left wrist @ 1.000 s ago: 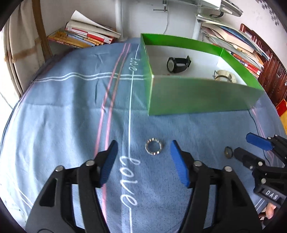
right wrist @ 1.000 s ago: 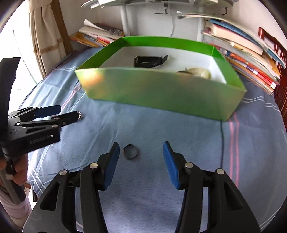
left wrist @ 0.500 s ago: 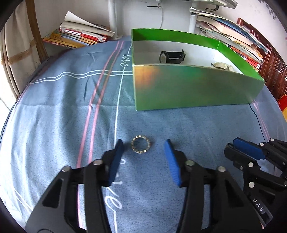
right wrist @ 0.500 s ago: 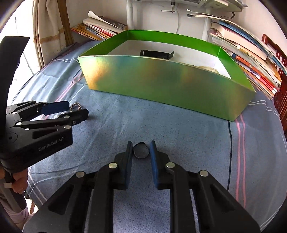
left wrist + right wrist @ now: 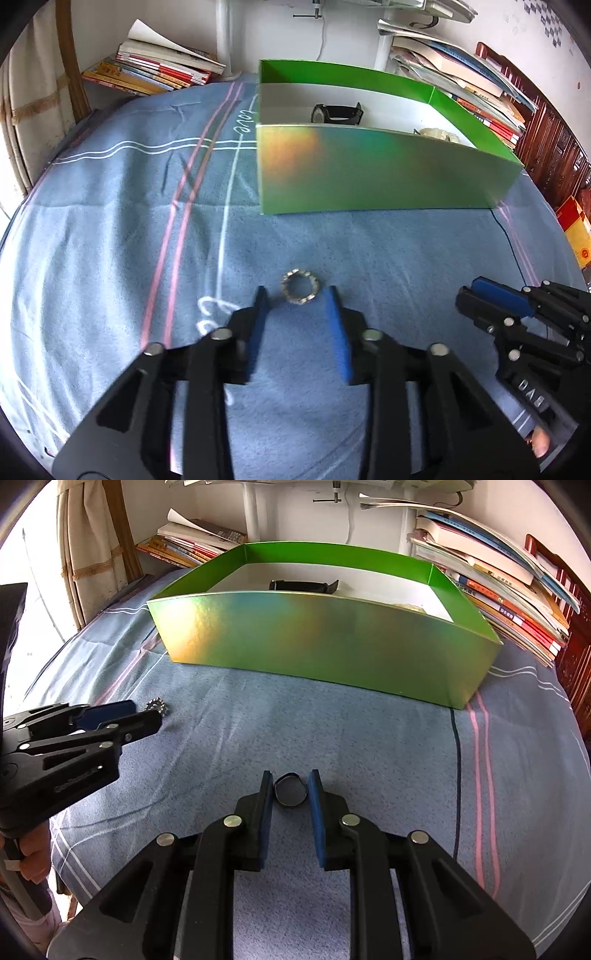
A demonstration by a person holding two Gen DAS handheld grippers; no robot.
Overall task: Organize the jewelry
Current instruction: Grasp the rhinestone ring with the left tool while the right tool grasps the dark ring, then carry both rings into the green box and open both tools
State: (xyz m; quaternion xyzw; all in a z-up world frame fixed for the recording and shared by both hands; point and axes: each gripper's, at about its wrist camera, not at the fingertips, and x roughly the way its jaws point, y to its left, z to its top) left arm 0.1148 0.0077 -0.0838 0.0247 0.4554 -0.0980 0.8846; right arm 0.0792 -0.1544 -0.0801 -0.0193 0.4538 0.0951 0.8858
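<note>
The left gripper [image 5: 298,295] hung low over the blue cloth [image 5: 110,240], its jaws opening around the silver ring [image 5: 300,287] without touching it. The right gripper [image 5: 291,792] was clenched on the dark ring [image 5: 290,794], both pads against it. Beyond both stood the green box [image 5: 332,638], holding a black watch [image 5: 337,112] and a pale bracelet [image 5: 437,133].

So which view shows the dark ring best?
The right wrist view: the dark ring sits centred, pinched between the right gripper pads. The left wrist view shows only that gripper side-on; the ring is hidden.
</note>
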